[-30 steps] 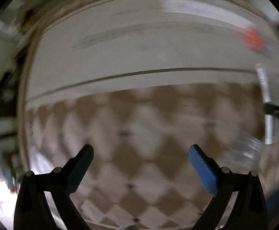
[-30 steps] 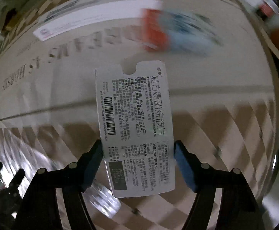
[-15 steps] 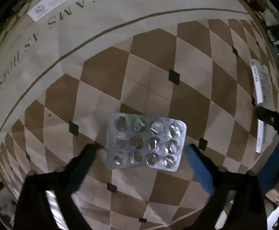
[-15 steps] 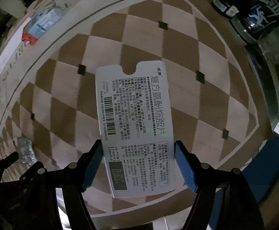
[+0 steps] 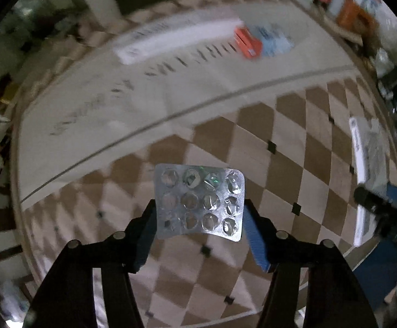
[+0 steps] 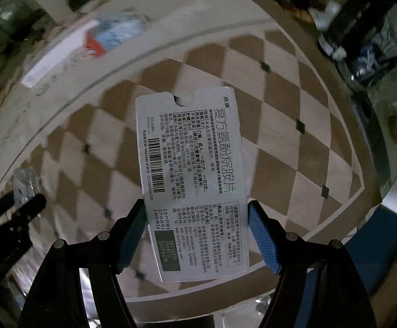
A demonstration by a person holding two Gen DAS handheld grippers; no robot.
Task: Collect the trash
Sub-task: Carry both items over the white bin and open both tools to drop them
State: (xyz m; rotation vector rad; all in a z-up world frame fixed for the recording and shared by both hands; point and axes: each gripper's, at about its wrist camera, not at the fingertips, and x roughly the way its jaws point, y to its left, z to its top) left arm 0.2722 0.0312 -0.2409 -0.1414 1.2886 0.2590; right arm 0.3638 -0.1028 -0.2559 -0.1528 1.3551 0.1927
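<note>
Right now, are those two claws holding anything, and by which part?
Yes. The left gripper pinches an empty blister pack by its lower side edges. The right gripper clamps a flat medicine box by its long edges, near the bottom.

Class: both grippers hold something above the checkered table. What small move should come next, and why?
Probably carry both pieces off toward a bin, which isn't visible here. The left gripper already clamps the emptied pill sheet, and the right gripper clamps the printed card, both lifted.

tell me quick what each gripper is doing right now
Left gripper: shut on the empty blister pack.
Right gripper: shut on the flattened medicine box.
</note>
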